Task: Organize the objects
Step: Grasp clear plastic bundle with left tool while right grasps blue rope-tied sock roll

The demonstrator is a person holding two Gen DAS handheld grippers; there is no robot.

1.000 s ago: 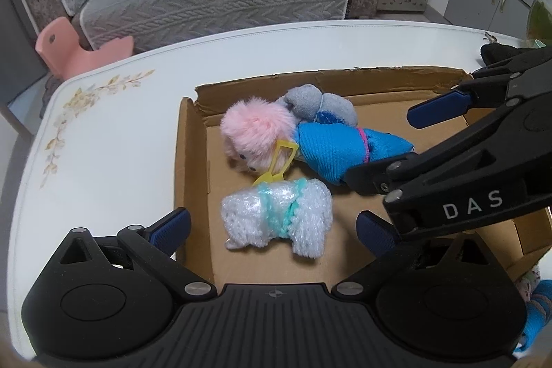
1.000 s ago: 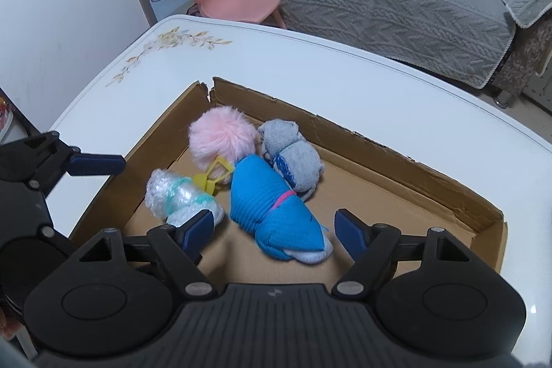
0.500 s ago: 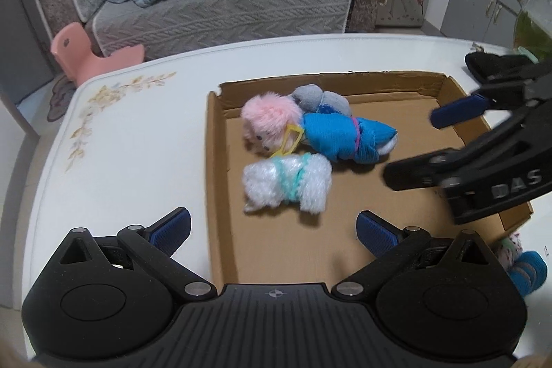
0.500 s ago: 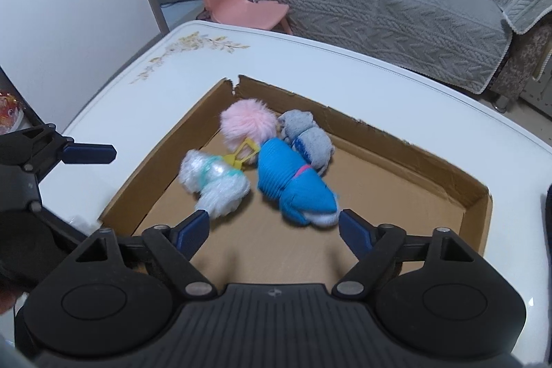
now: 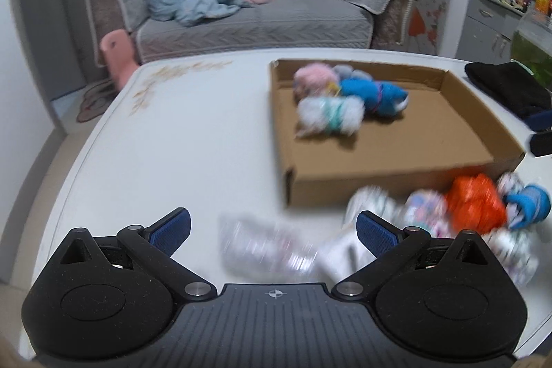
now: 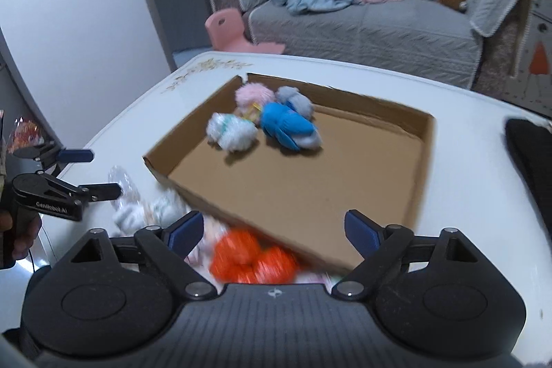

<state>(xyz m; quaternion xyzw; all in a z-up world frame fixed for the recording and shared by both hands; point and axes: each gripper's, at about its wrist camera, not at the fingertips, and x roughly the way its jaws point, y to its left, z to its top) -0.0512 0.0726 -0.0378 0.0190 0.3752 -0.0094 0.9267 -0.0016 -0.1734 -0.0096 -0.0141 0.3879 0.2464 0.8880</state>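
A shallow cardboard tray [image 5: 362, 185] [image 6: 422, 161] lies on the white table. Its far left corner holds a pink fluffy bundle [image 5: 314, 78] [image 6: 253, 93], a grey one [image 6: 295, 99], a blue one [image 5: 376, 93] [image 6: 286, 123] and a white-green one [image 5: 331, 112] [image 6: 231, 130]. On the table in front of the tray is a blurred pile: an orange bundle [image 5: 476, 206] [image 6: 252, 256], a blue one [image 5: 531, 204], and white and clear-wrapped ones [image 5: 265, 247]. My left gripper [image 5: 272, 230] [image 6: 96, 173] is open over the clear-wrapped bundle, gripping nothing. My right gripper [image 6: 274, 230] hangs above the orange bundle; its jaws are opening and nothing is pressed between them.
A black cloth [image 5: 507, 88] [image 6: 531, 154] lies on the table right of the tray. A grey sofa [image 5: 248, 19] with a blue blanket and a pink child's chair [image 6: 227, 26] stand beyond the table. A hand [image 6: 20, 230] holds the left gripper's handle.
Both grippers have drawn back from over the tray to its near side, bringing the pile in front of it into view. The right gripper's jaws stand wider. The bundles in the tray have not moved.
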